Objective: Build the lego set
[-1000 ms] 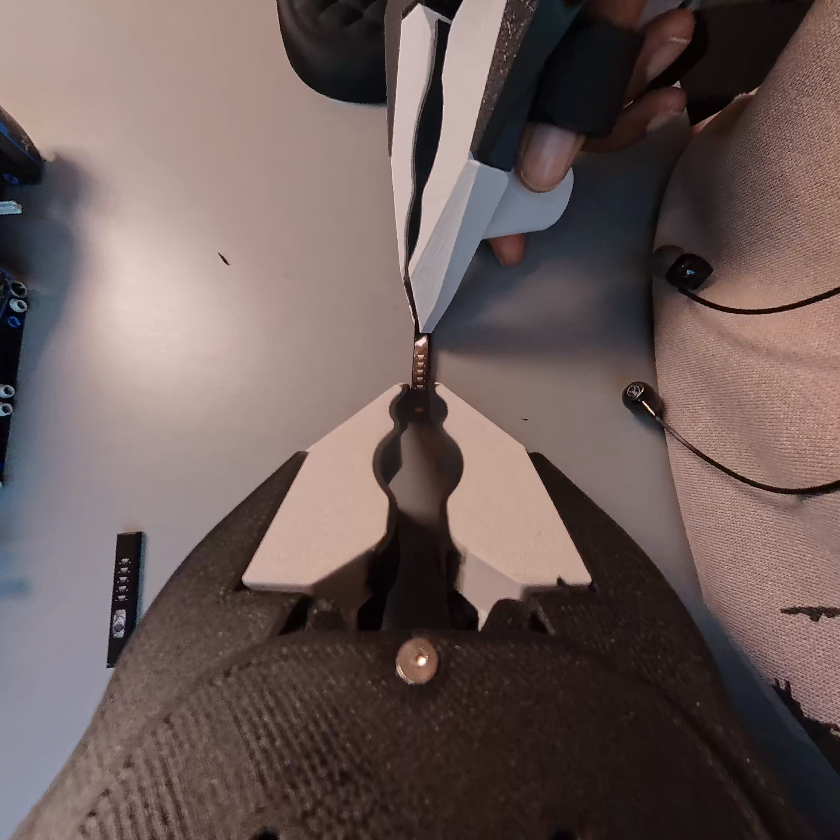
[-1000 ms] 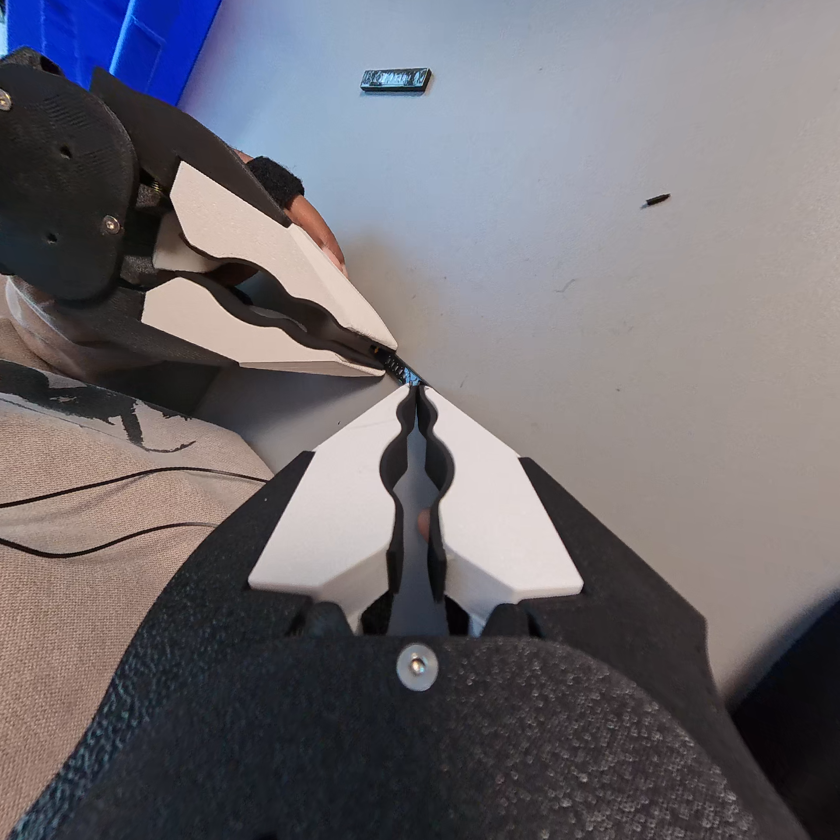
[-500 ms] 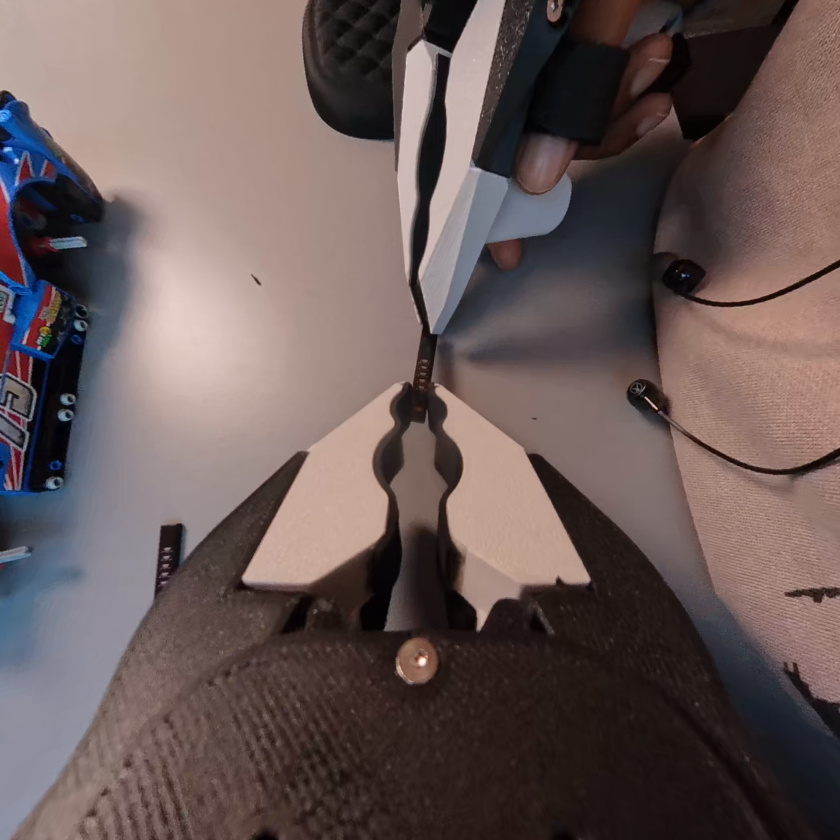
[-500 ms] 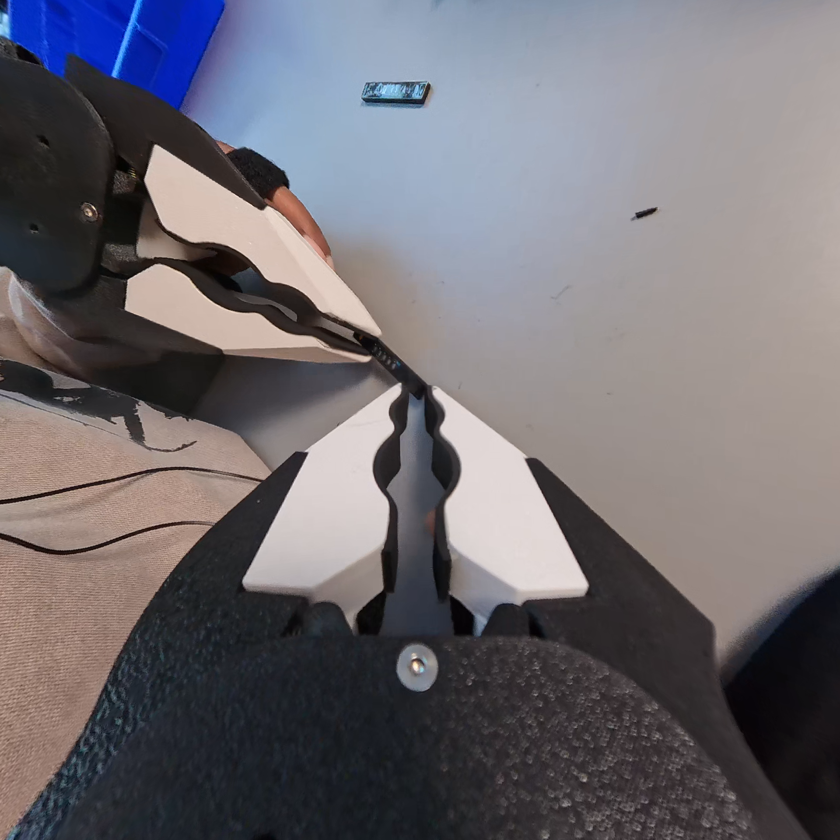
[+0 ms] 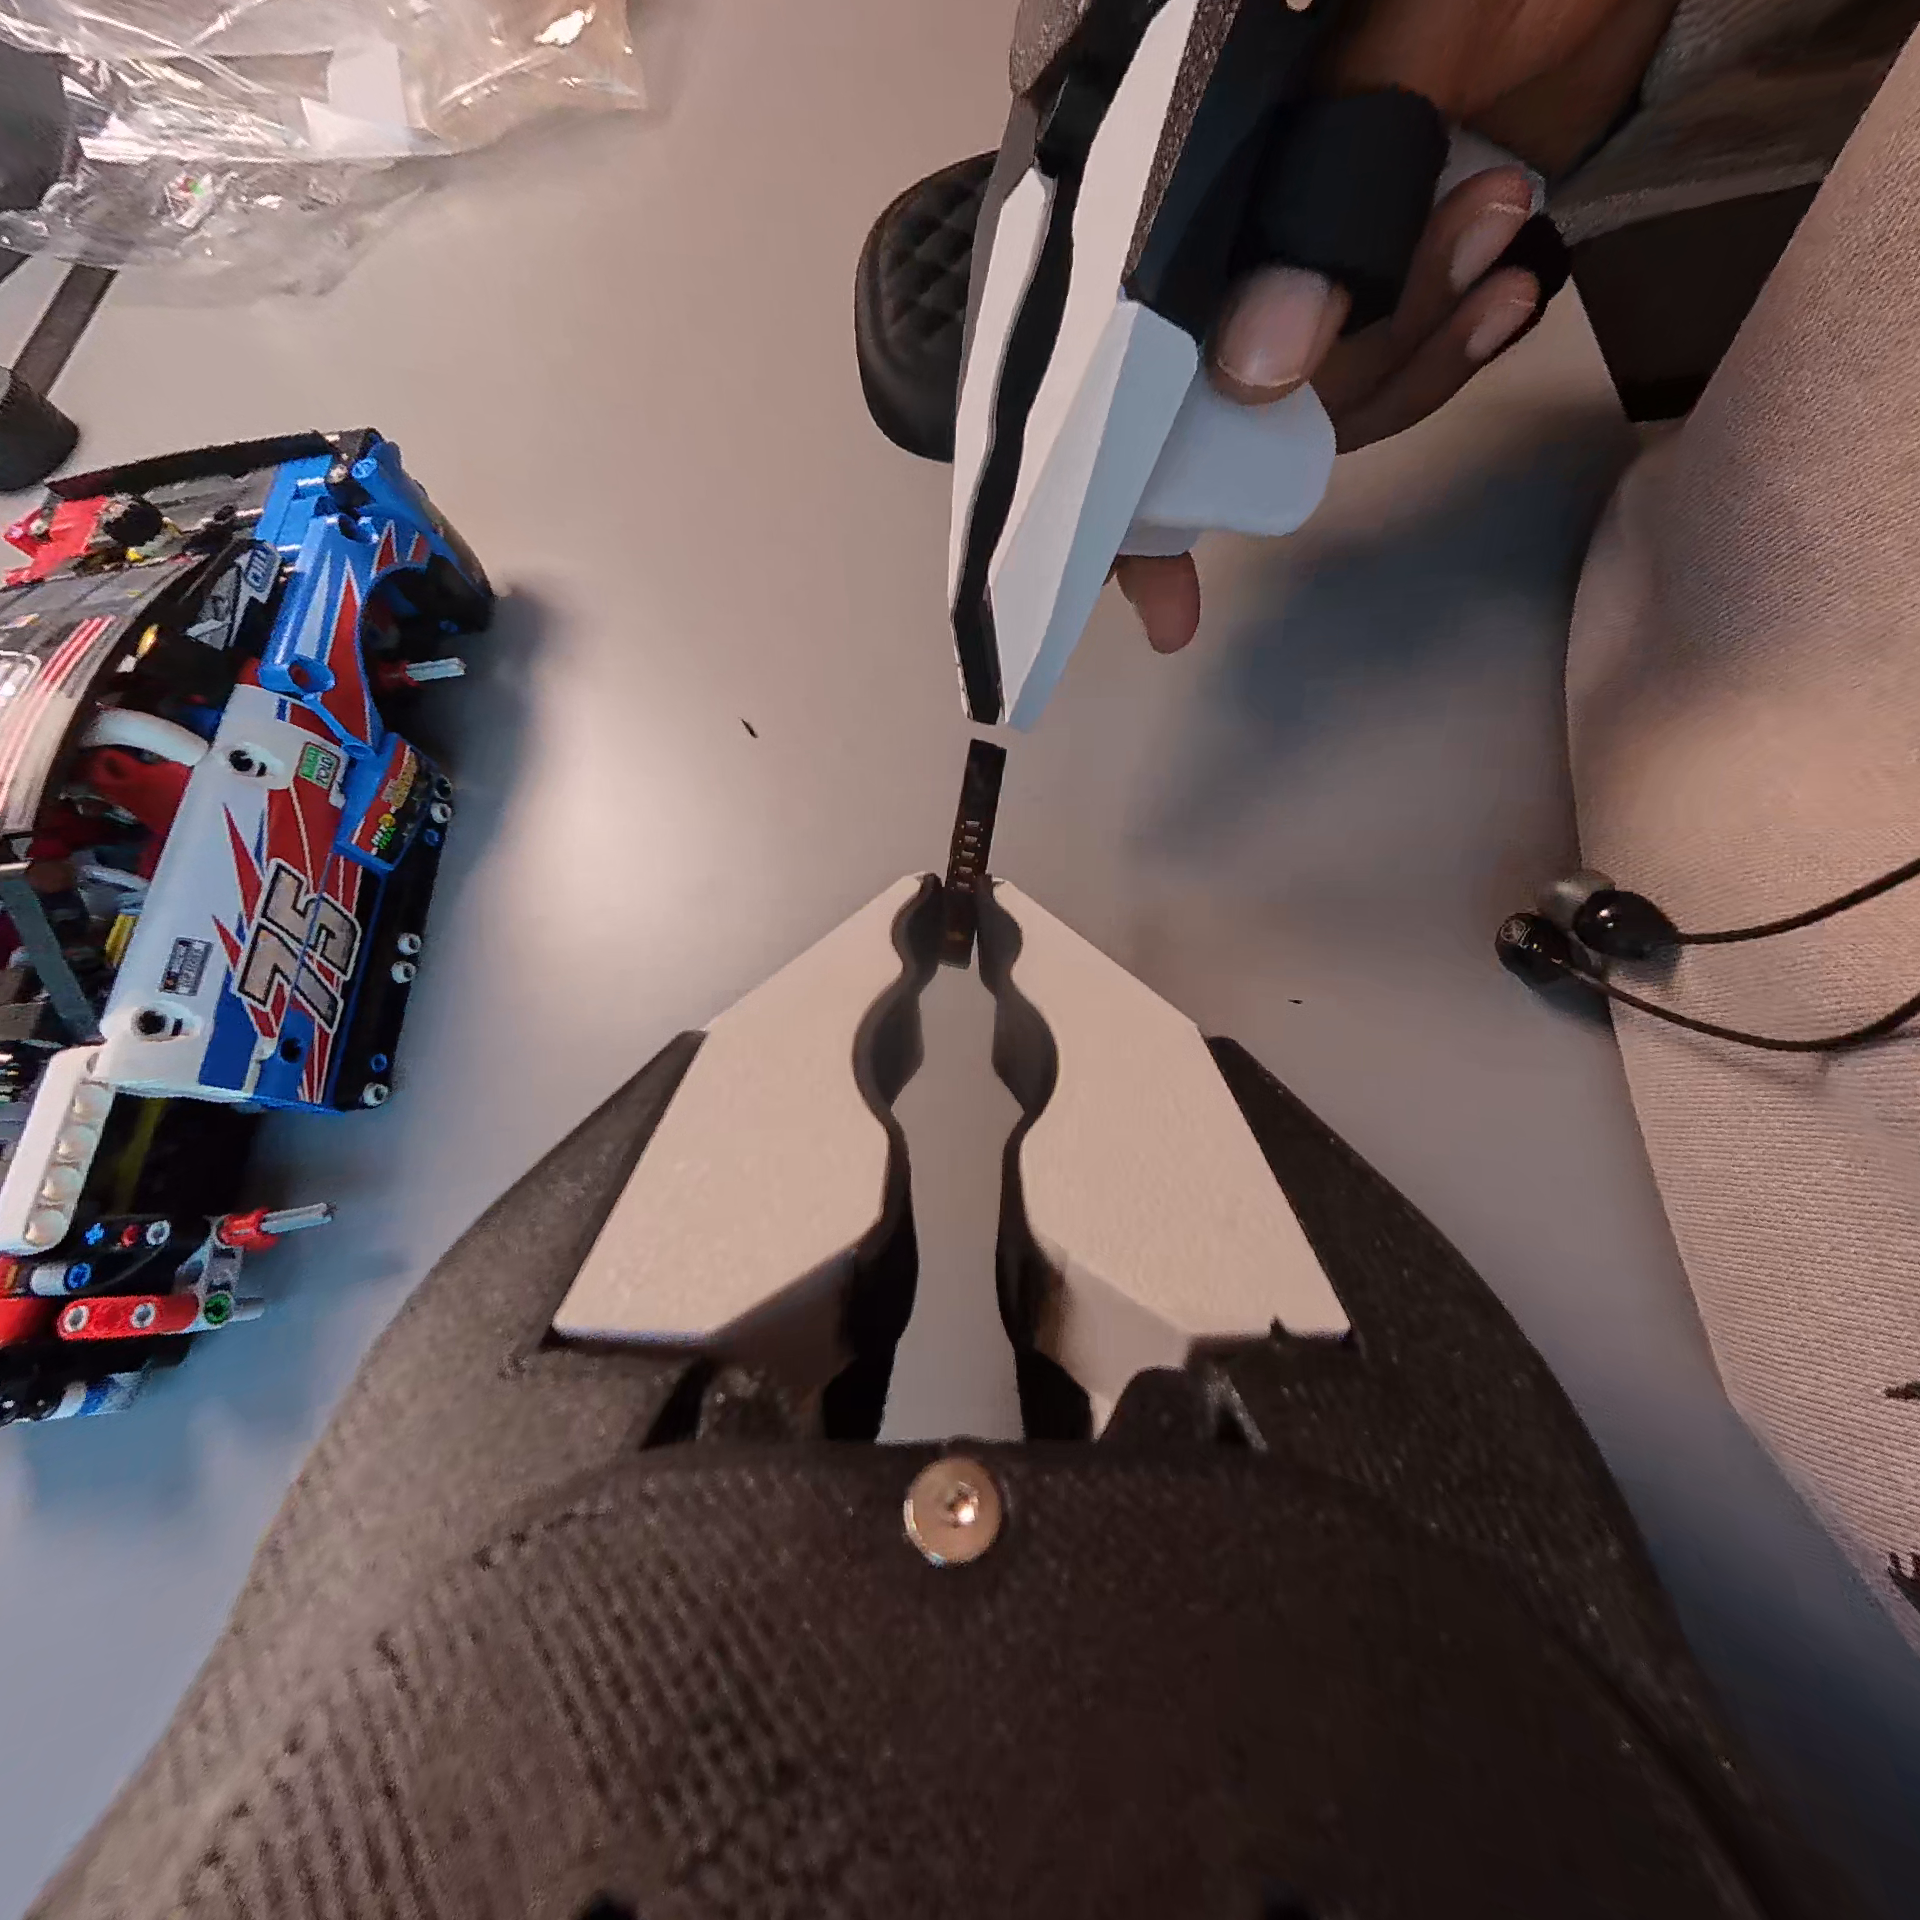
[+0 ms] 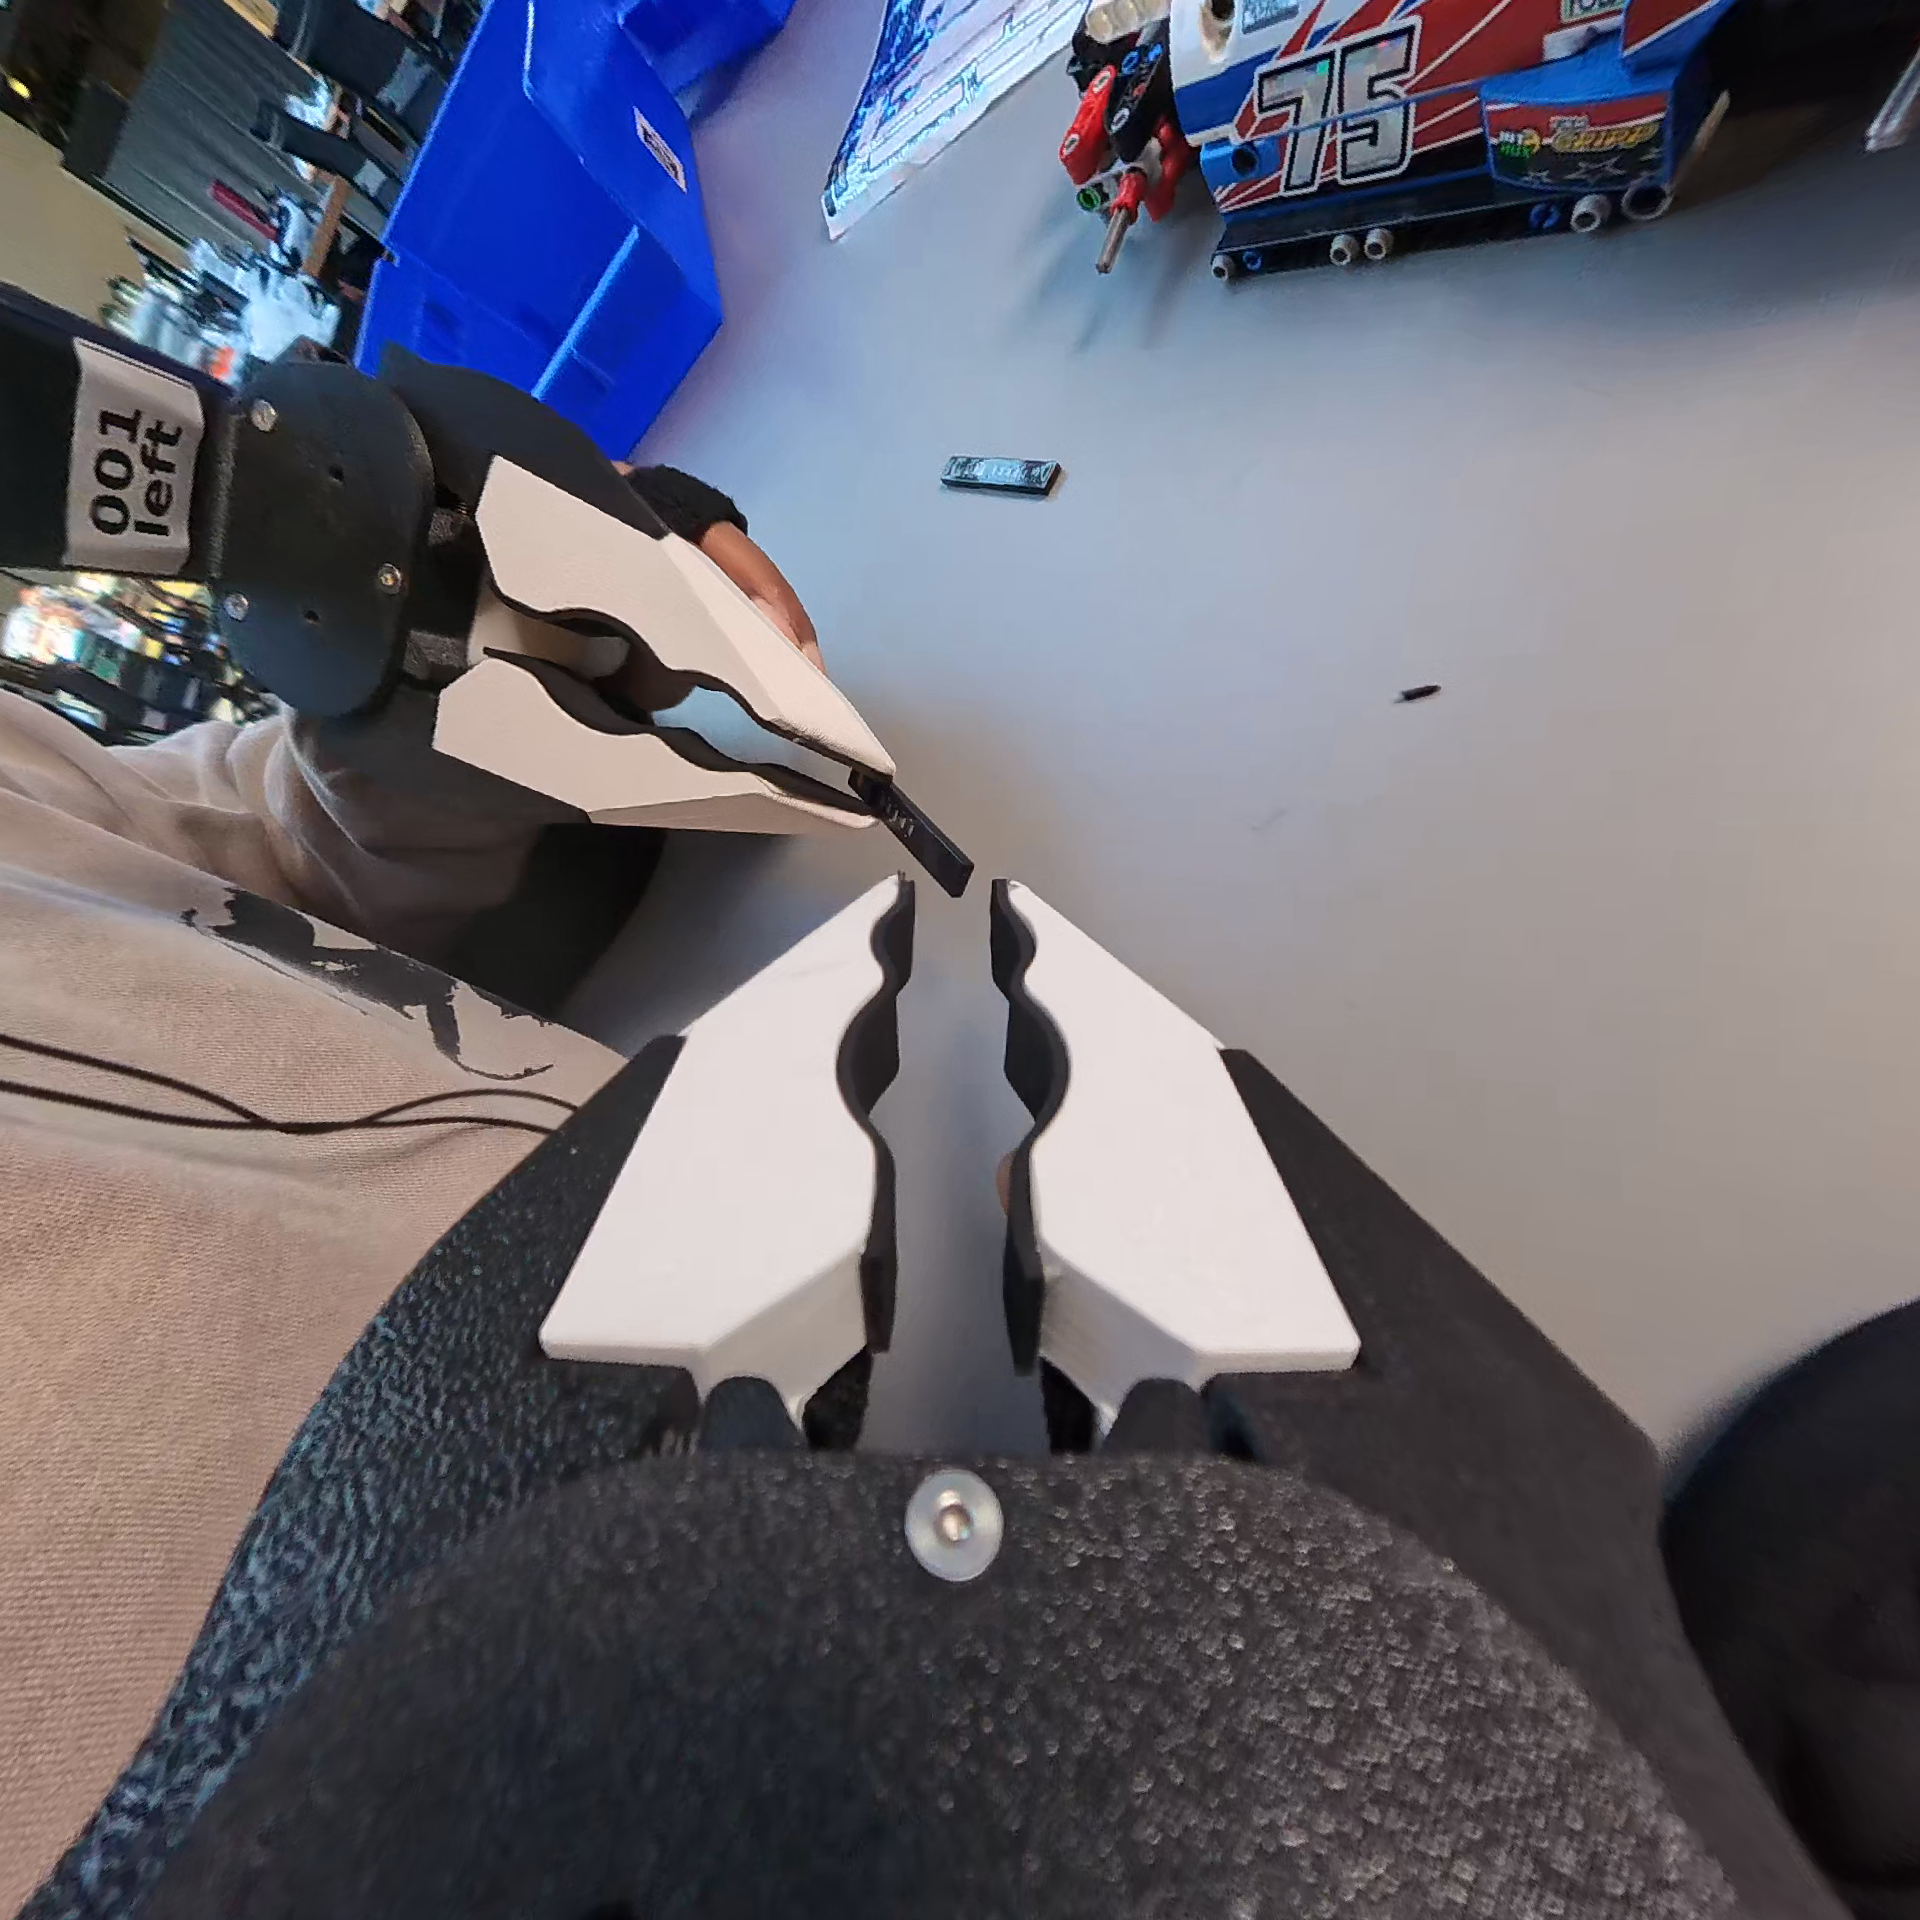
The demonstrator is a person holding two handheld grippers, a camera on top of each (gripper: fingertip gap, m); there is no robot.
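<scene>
Writing on four things; the wording is not repeated here.

The blue, white and red lego race car [image 6: 1455, 135] carries a large silver number decal and small sponsor stickers. A white printed label [image 6: 130, 473] sits on the black body of the left gripper [image 6: 878, 800], a small white sticker [image 6: 658, 151] on the blue plastic bin [image 6: 540, 239], and blue print on the white paper sheet [image 6: 935, 94].

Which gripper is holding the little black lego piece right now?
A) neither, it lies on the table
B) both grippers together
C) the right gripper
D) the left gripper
D: the left gripper is shut on the little black lego piece, while the right gripper is open, its tips apart from the piece.
</scene>
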